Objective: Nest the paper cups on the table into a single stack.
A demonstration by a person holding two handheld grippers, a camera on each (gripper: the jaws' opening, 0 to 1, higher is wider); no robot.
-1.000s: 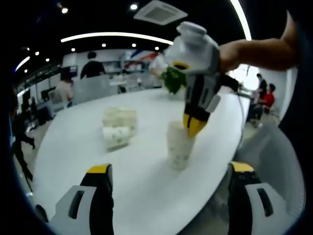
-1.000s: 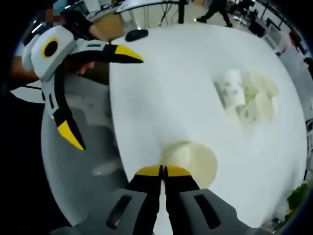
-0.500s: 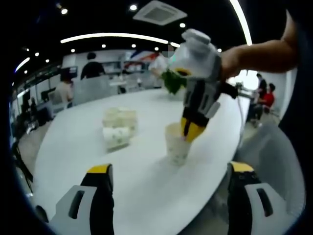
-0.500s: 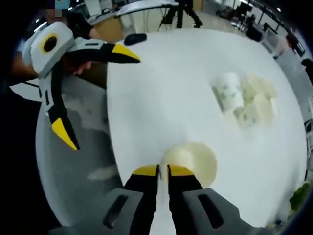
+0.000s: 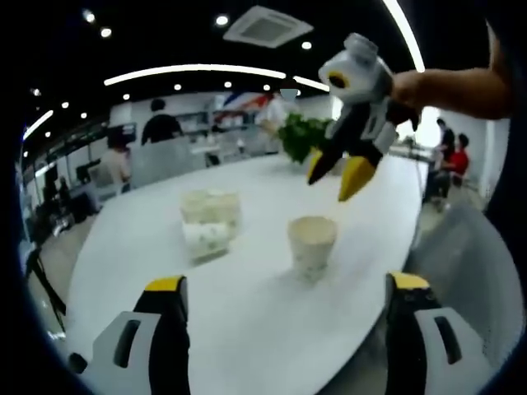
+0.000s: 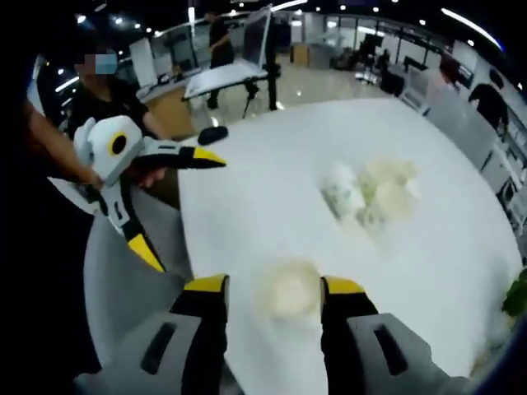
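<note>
An upright paper cup (image 5: 311,244) with green print stands alone on the white table (image 5: 247,321). Behind it to the left lies a cluster of several paper cups (image 5: 208,222), some on their sides. My right gripper (image 5: 339,174) hangs open above and to the right of the standing cup, clear of it. In the right gripper view the same cup (image 6: 291,290) sits below and between the open jaws of my right gripper (image 6: 272,285), and the cluster (image 6: 368,192) lies farther off. My left gripper (image 5: 284,284) is open near the table edge, also seen as the left gripper (image 6: 181,202).
A green plant (image 5: 301,137) stands at the table's far side. A dark computer mouse (image 6: 216,131) lies near the table edge. People stand and sit around the office behind; a person (image 6: 99,90) is beside the left gripper.
My right gripper, shut on the standing cup's rim a second ago, has opened and lifted away. The cup stays upright on the table. The left gripper has barely moved.
</note>
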